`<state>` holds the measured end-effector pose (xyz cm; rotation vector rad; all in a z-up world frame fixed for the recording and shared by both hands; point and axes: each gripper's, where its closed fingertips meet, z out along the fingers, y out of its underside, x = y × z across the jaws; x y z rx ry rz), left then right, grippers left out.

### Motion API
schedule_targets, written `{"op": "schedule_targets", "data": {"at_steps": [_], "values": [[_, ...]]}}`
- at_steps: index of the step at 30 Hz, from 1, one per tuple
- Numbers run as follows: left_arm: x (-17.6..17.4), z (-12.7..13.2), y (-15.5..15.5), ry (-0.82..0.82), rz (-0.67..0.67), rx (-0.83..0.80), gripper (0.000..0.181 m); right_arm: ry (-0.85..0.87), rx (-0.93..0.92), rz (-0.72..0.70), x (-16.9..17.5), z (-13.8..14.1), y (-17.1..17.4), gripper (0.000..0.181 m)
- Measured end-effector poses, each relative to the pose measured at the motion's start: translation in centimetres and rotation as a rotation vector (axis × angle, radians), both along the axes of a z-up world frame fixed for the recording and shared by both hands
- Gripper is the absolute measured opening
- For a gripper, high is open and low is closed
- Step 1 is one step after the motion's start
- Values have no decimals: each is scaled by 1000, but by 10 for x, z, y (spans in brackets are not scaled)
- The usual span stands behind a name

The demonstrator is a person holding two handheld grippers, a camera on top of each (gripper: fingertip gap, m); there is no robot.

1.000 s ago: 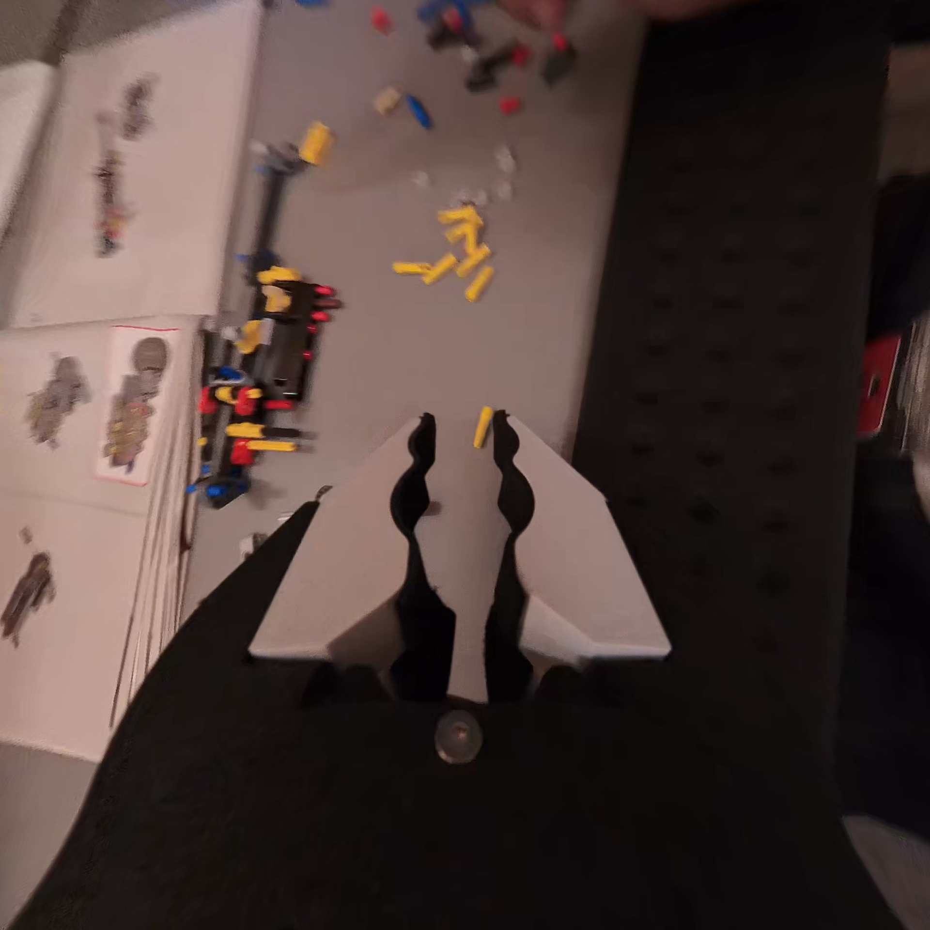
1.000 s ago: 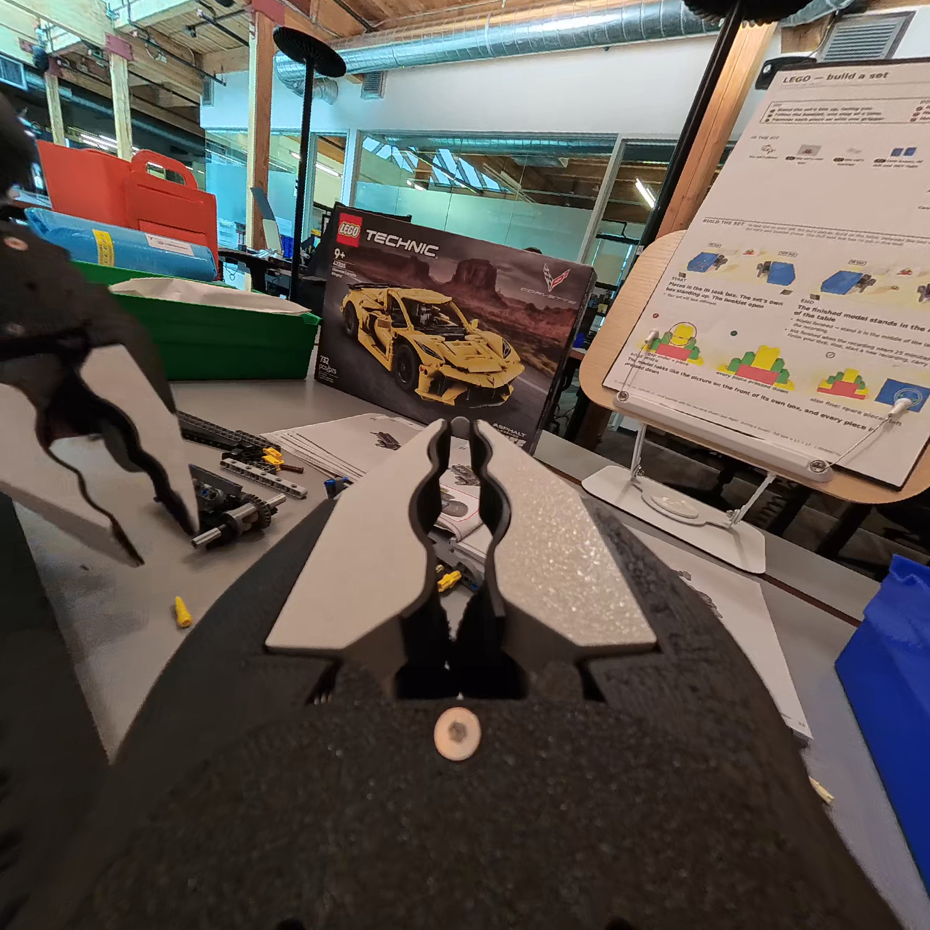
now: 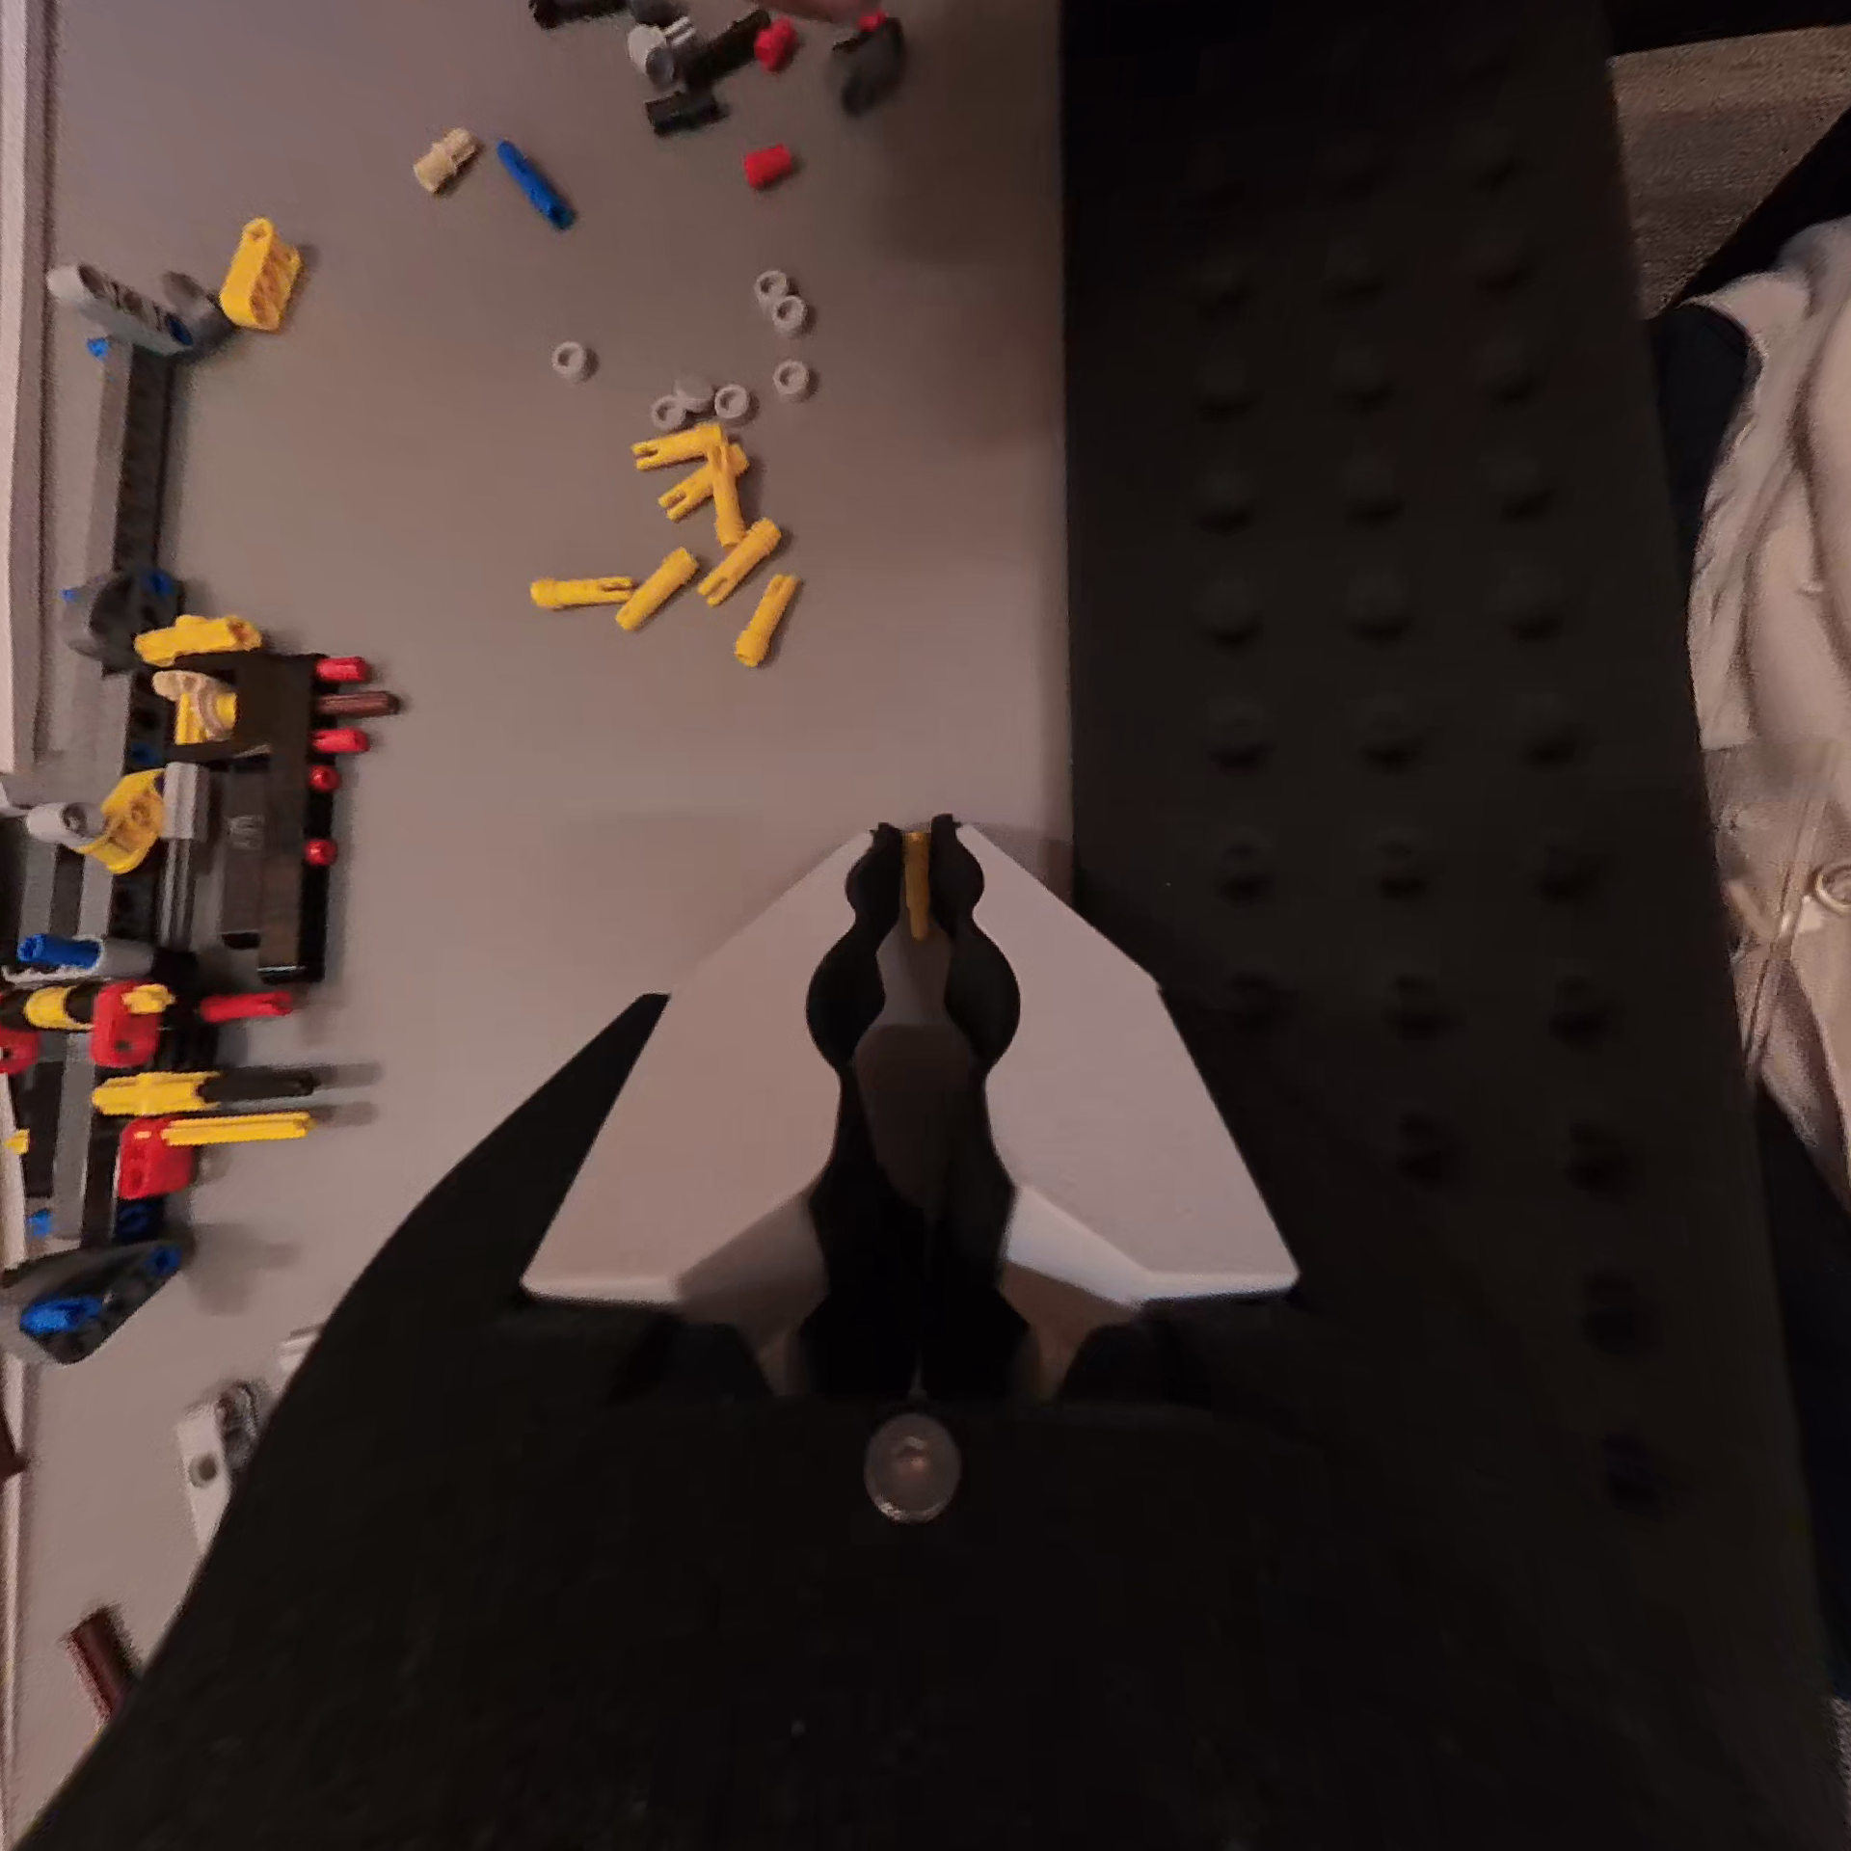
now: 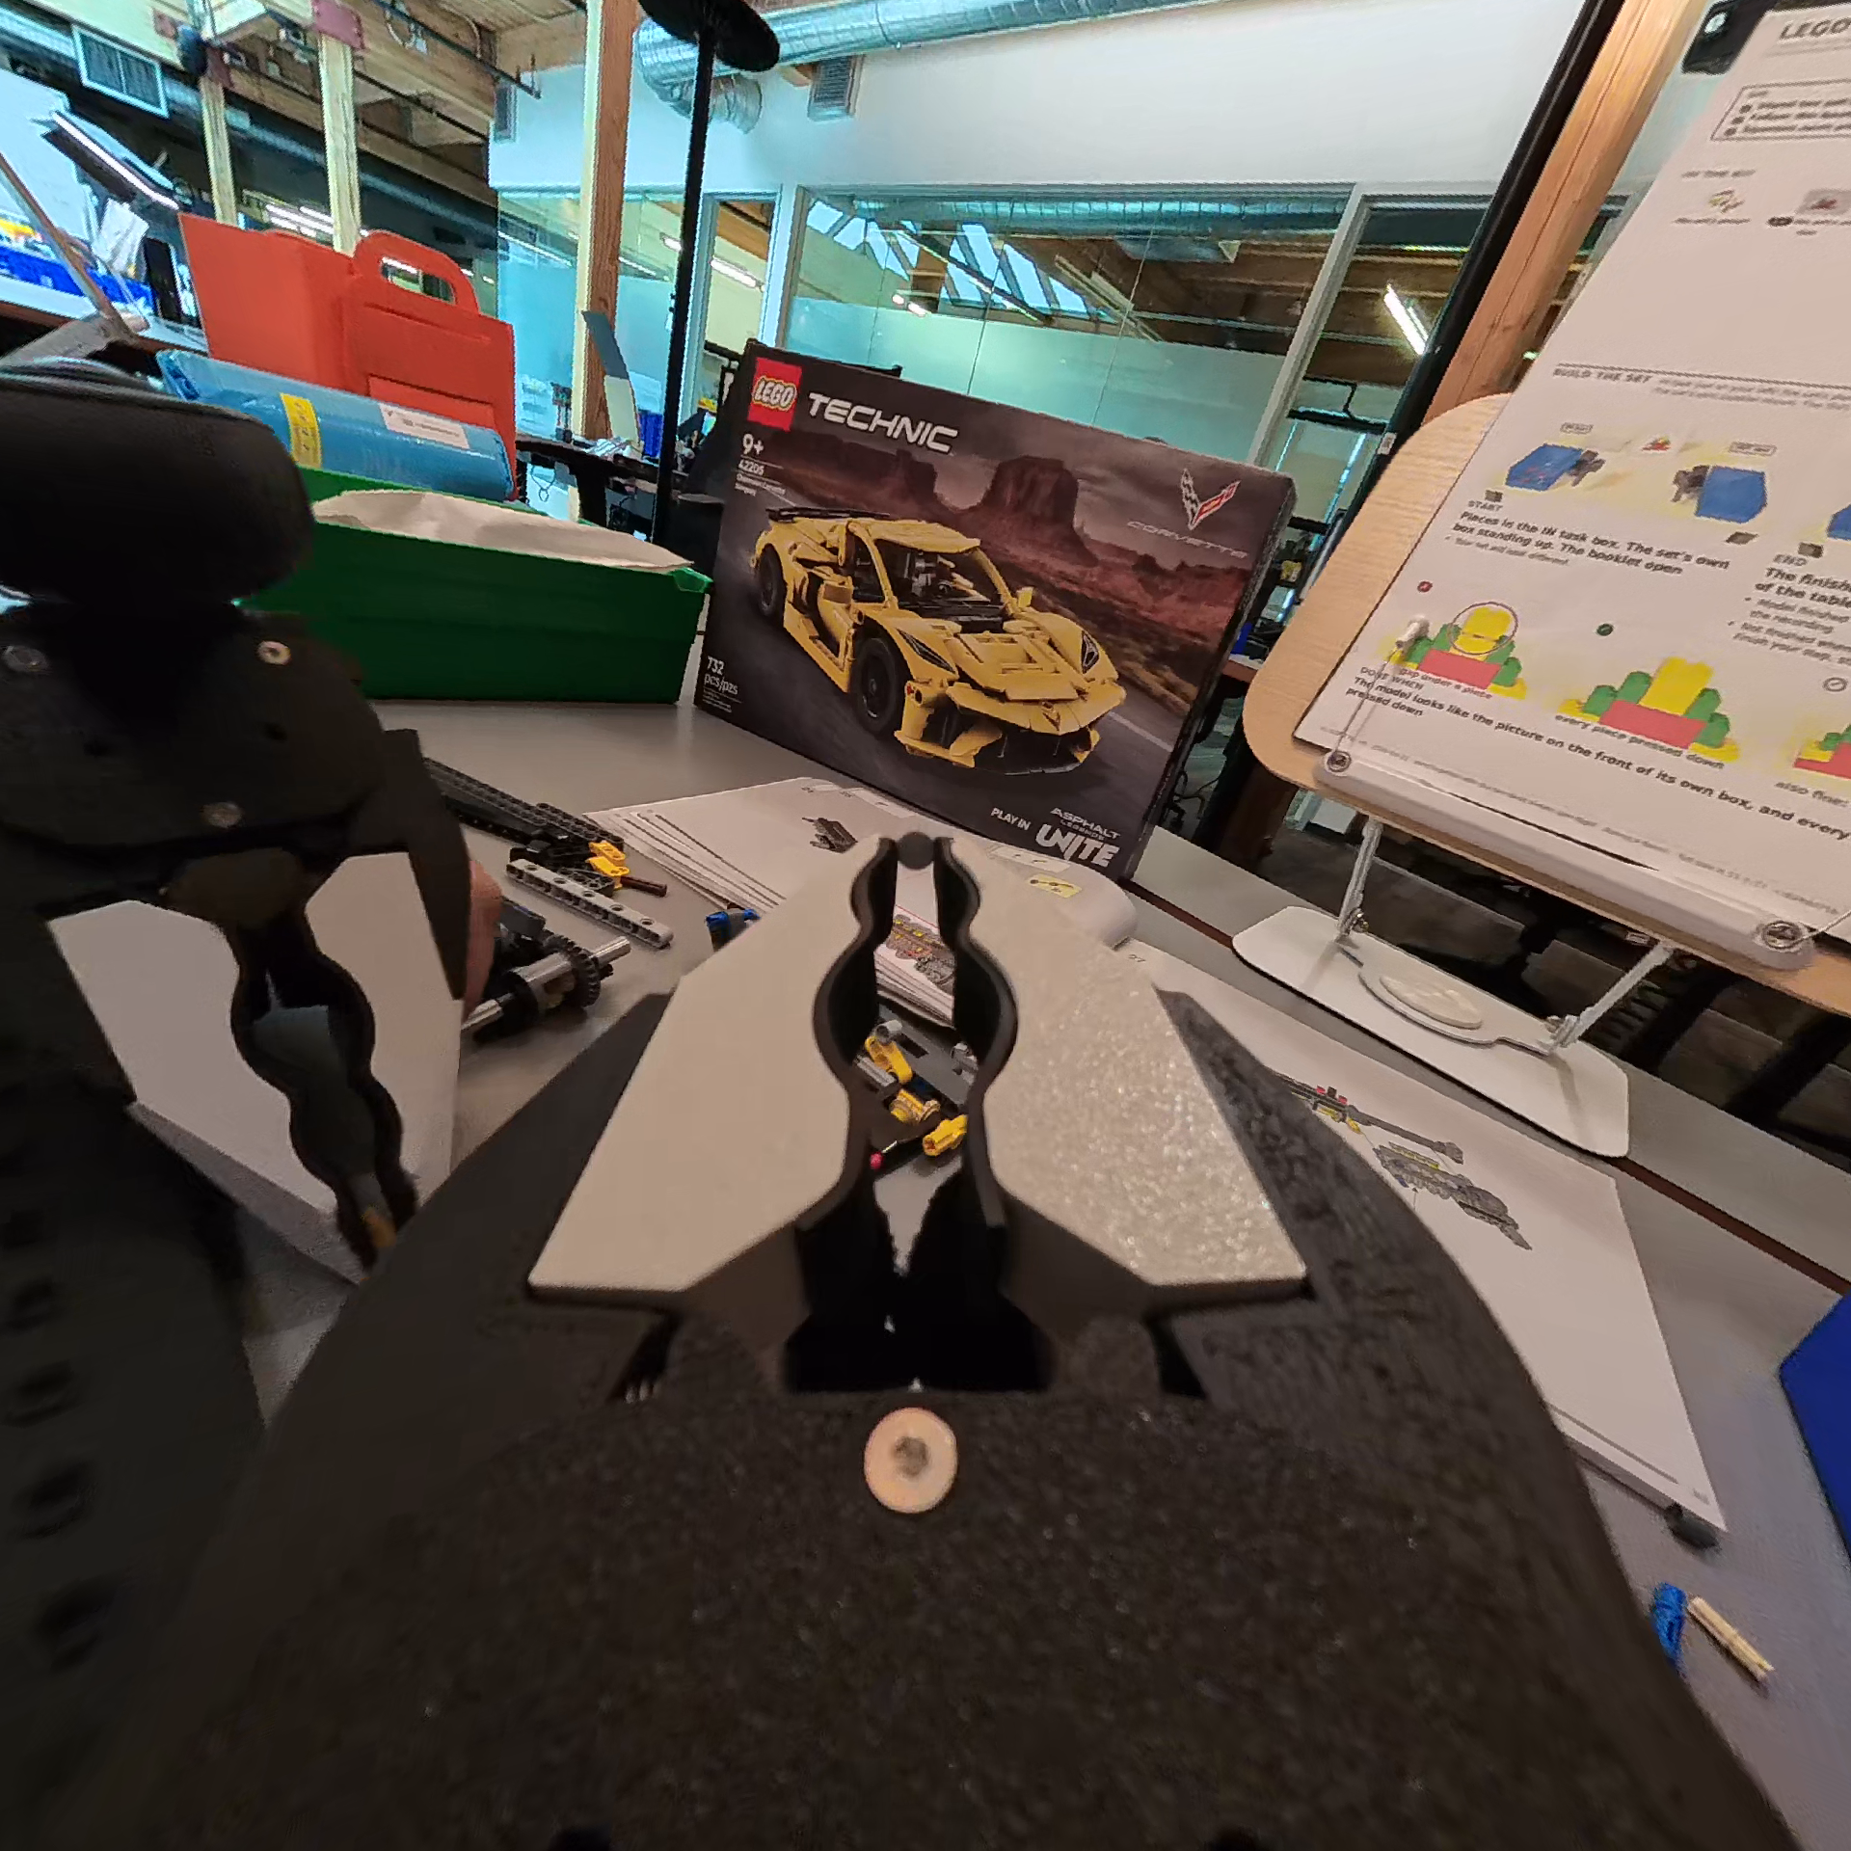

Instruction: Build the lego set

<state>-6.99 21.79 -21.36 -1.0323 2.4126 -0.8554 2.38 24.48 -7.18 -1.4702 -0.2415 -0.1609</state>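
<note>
Left gripper [image 3: 913, 831] clamped on slim yellow pin [image 3: 916, 889]; right gripper [image 4: 913, 851] together, empty.

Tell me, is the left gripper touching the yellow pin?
Touching. The left wrist view shows the yellow pin pinched between the left gripper's fingertips.
</note>
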Motion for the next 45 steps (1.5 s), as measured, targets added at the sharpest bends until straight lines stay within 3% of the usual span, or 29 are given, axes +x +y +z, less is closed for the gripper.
{"op": "schedule_targets", "data": {"at_steps": [3,6,14,19,22,26,29,34,38,45], "values": [[5,0,-2,-22,-2,-14,5,3,-9,3,0,-2,1,7],[5,3,-1,-45,-10,-55,18,20,-9,4,1,-1,1,7],[3,1,3,-48,-44,-97,9,31,-13,15,1,-2,1,6],[5,22,0,-87,-36,-202,11,42,-10,14,2,-1,0,7],[18,26,20,-98,63,-149,16,49,-13,17,2,-2,0,7],[29,10,42,-47,208,-60,29,45,-15,16,2,-2,1,7],[31,5,48,-35,259,0,16,47,-15,17,2,-2,1,7],[29,0,50,-35,281,48,9,50,-15,21,1,-2,1,7],[29,7,52,-55,317,17,21,55,-18,26,1,-3,1,7],[24,-1,51,-13,328,89,4,54,-23,31,0,-4,1,7]]}}
